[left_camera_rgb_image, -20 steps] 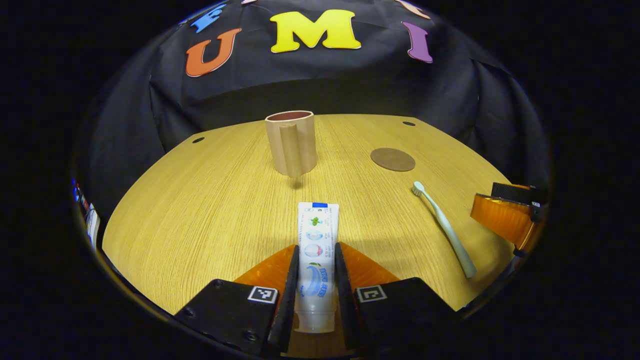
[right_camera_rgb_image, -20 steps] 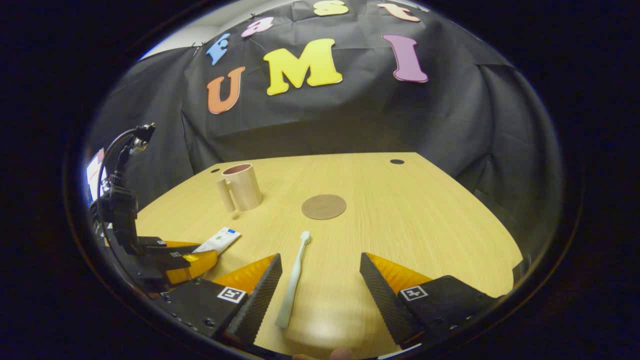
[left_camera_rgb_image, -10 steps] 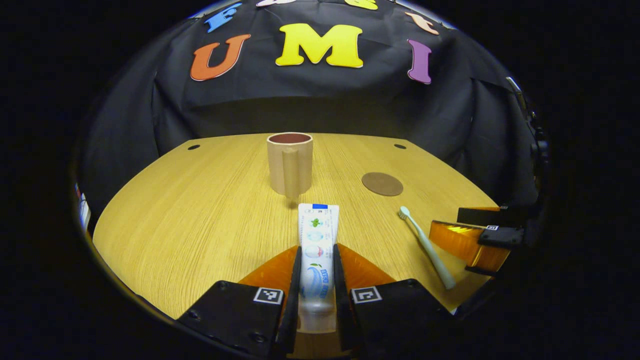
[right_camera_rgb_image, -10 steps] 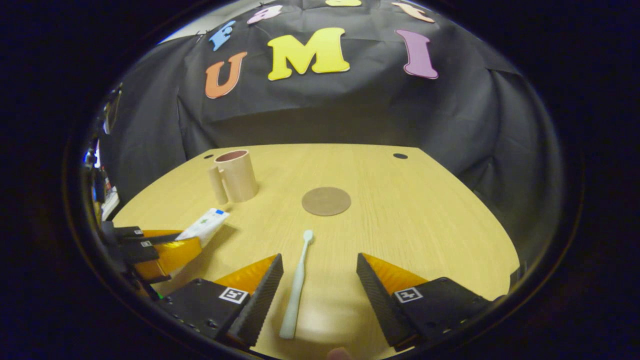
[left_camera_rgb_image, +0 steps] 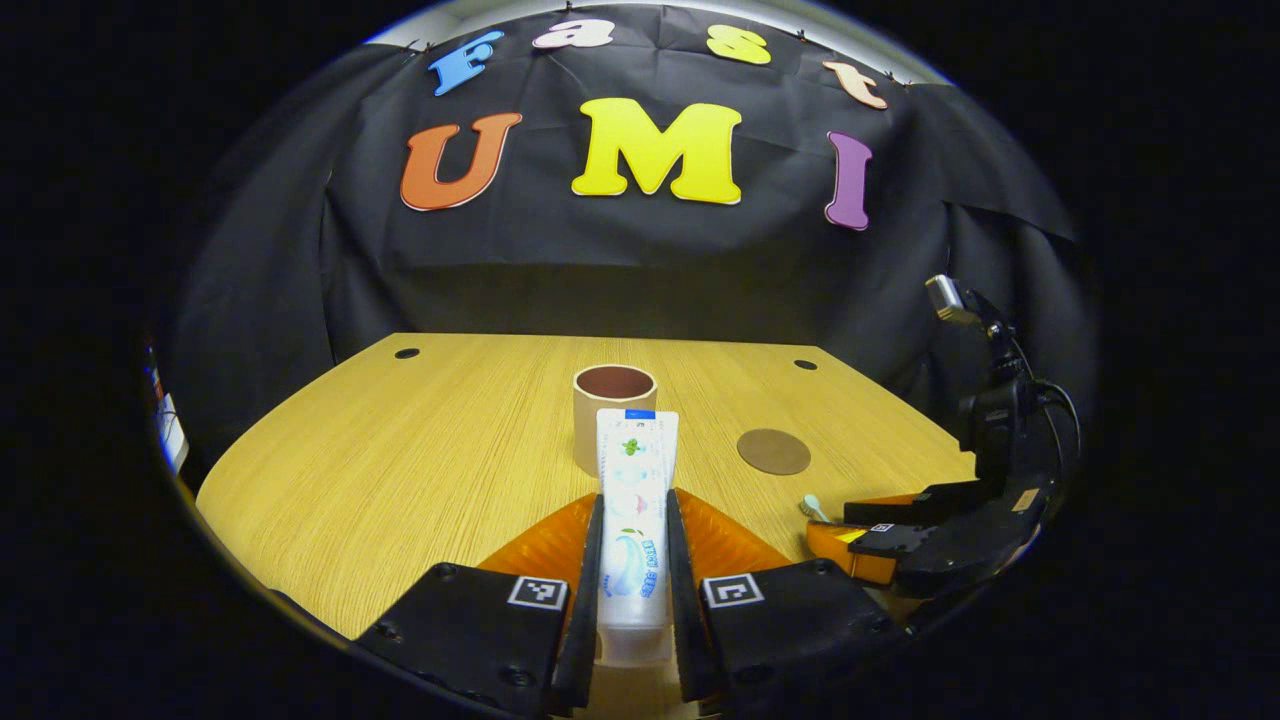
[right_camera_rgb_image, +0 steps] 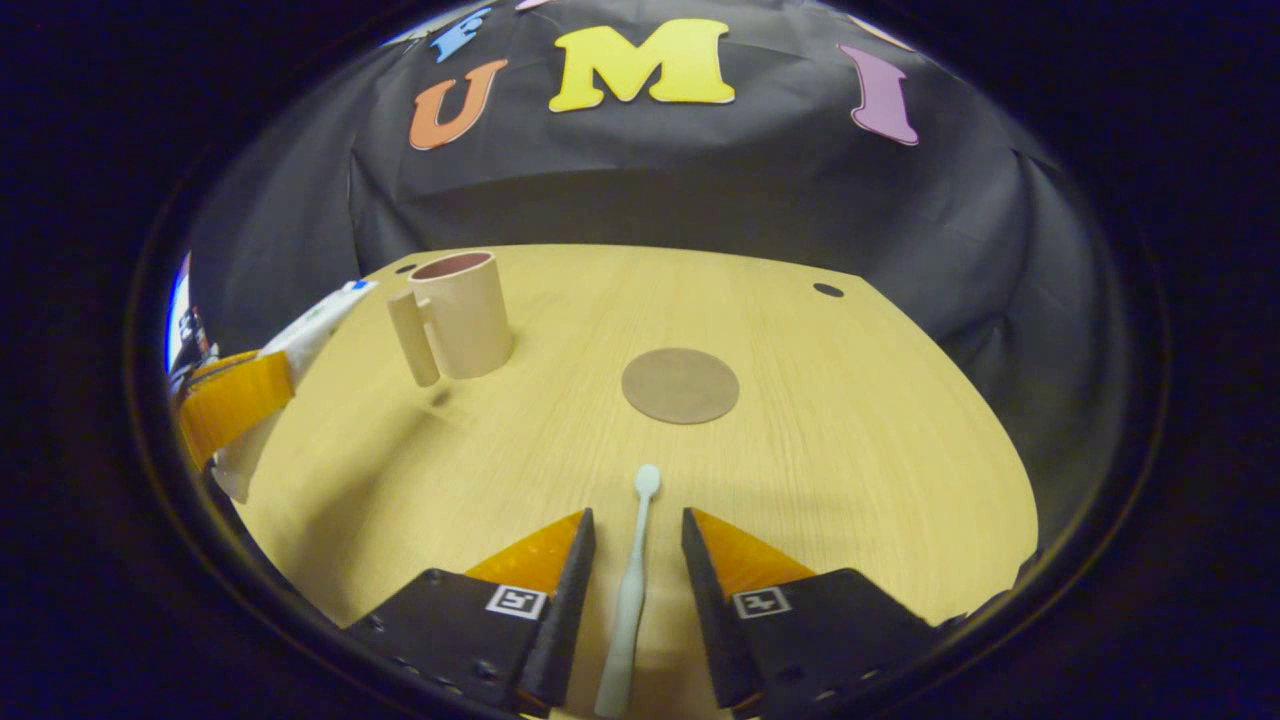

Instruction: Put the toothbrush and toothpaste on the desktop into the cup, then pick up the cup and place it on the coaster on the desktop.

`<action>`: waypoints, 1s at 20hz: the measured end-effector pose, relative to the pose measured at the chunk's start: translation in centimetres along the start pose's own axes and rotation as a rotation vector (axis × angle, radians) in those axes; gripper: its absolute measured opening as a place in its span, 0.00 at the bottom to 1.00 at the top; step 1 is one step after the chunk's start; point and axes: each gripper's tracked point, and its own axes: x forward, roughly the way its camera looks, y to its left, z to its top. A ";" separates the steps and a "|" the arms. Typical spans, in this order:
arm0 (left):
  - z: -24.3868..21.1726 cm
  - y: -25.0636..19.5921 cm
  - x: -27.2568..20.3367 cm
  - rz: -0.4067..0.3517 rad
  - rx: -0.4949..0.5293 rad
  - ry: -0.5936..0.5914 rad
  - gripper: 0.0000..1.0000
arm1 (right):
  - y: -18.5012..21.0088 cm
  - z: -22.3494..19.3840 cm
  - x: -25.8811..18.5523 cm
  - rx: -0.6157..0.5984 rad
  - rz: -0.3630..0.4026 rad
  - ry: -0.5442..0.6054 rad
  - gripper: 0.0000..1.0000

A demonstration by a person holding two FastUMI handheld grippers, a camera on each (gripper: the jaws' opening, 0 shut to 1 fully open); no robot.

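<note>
Currently left gripper jaws clamp the paste tube near its cap end, lifted, cup ahead. Soft tube, so squeeze lightly. Right gripper jaws straddle the brush on the bench, not visibly pinching. Thin, light, likely slippery: grip mid-handle. Coaster bare.

On the table, the coaster lies right of the cup; nearer me than the coaster lies the toothbrush, between my right claw's fingers.
</note>
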 end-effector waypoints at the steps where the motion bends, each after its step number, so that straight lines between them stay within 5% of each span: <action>1: 0.5 0.2 0.0 0.002 -0.002 -0.016 0.35 | 0.1 0.1 0.1 0.009 0.002 0.000 0.39; 2: 1.0 0.5 -0.1 0.004 0.000 -0.031 0.35 | 0.3 0.0 0.3 0.014 0.013 0.001 0.46; 4: 1.2 0.8 -0.3 0.014 0.001 -0.057 0.35 | 0.2 0.2 -0.1 0.046 0.029 0.011 0.25; 5: 1.4 1.1 -0.3 0.018 -0.003 -0.072 0.35 | 0.3 -0.1 0.4 0.038 0.042 0.010 0.05; 7: 2.3 1.8 -0.1 0.027 -0.018 -0.097 0.35 | 0.3 0.3 -0.5 0.041 0.066 0.004 0.00; 20: 14.9 3.1 2.9 0.011 -0.022 -0.422 0.34 | -0.2 3.8 -4.6 0.130 0.170 -0.132 0.00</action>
